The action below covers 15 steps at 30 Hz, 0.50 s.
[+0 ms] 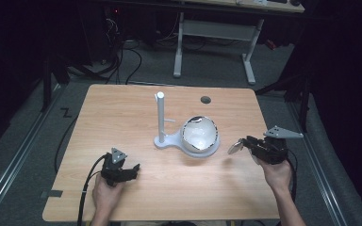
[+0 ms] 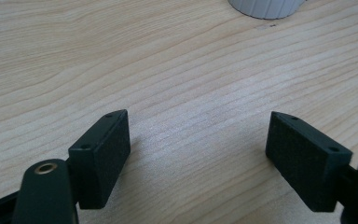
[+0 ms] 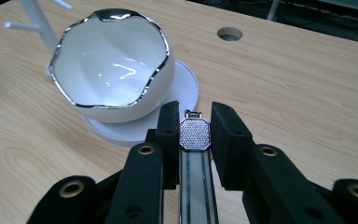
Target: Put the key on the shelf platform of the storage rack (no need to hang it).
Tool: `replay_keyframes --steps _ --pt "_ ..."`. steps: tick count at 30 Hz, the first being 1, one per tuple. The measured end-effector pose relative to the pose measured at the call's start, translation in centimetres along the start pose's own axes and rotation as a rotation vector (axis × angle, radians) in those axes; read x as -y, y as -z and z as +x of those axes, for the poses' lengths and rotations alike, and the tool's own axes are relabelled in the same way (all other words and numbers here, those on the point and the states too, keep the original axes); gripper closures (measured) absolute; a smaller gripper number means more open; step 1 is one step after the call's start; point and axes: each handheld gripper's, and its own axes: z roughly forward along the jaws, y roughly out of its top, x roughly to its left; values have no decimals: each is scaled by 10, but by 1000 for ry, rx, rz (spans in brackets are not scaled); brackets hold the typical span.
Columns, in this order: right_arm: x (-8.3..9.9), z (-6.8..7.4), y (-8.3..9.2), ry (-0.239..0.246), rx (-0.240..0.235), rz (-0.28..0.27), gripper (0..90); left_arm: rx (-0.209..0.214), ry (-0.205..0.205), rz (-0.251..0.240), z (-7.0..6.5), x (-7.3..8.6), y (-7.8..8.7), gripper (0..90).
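Observation:
A white bowl (image 1: 199, 134) (image 3: 112, 74) with a wavy silver rim sits on the round end of a white stand (image 1: 167, 140) (image 3: 186, 88), whose thin post (image 1: 160, 115) rises at its left. To the bowl's right my right gripper (image 1: 245, 143) (image 3: 195, 116) hovers above the table, shut on a wristwatch (image 3: 195, 135) (image 1: 235, 147) with a glittering octagonal face; its strap runs back between the jaws. My left gripper (image 1: 133, 169) (image 2: 198, 140) rests low over the wood at the front left, open with nothing between its pads.
The wooden table (image 1: 122, 108) has a round cable hole (image 1: 205, 100) (image 3: 229, 33) behind the bowl. A white desk frame (image 1: 217, 37) and cables stand on the floor beyond the far edge. A person's hands hold both grippers from the near edge.

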Motion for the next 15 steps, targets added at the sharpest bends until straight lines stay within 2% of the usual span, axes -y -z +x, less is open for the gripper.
replay_keyframes --steps 9,15 --pt "-11 14 7 28 -54 -25 744 1 0 1 0 0 0 223" --pt "-24 26 11 65 -103 -43 744 0 0 0 0 0 0 223"
